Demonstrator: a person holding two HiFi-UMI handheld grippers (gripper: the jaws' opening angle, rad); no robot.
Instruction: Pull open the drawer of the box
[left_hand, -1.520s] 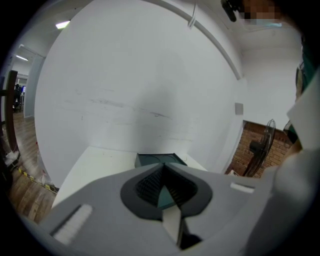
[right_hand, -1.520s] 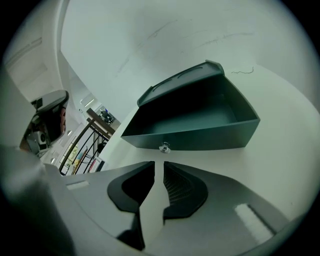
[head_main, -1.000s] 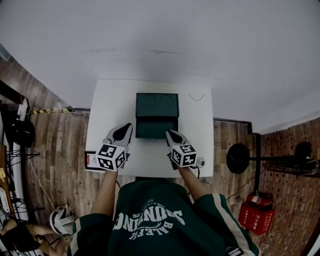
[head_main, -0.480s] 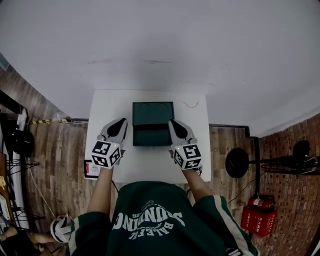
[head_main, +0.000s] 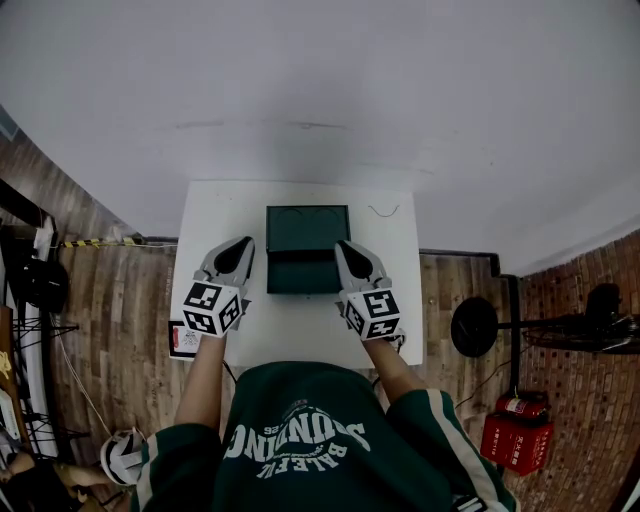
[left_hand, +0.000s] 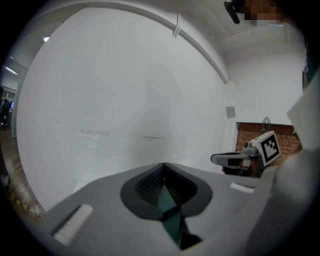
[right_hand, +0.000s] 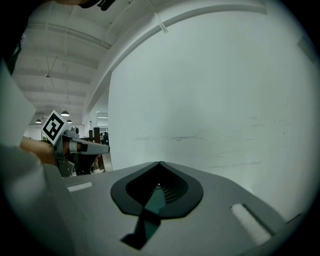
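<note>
A dark green box (head_main: 307, 226) stands in the middle of a white table (head_main: 215, 215). Its near part (head_main: 305, 272) faces me as a slightly lighter band; I cannot tell how far the drawer stands out. My left gripper (head_main: 243, 244) is shut and empty, just left of the box's near corner. My right gripper (head_main: 343, 246) is shut too, close against the box's right near corner. In the left gripper view the closed jaw tips (left_hand: 163, 164) point at the white wall, as do the right gripper's (right_hand: 159, 163). Each gripper view shows the other gripper at its side.
A small red-and-white card (head_main: 185, 340) lies at the table's left front edge. A thin curved wire (head_main: 383, 210) sits at the back right. On the wooden floor to the right are a black round stand (head_main: 475, 325) and red extinguishers (head_main: 515, 430).
Both grippers have moved forward from in front of the box until they flank its near corners. In the last half second the right gripper edged left toward the box.
</note>
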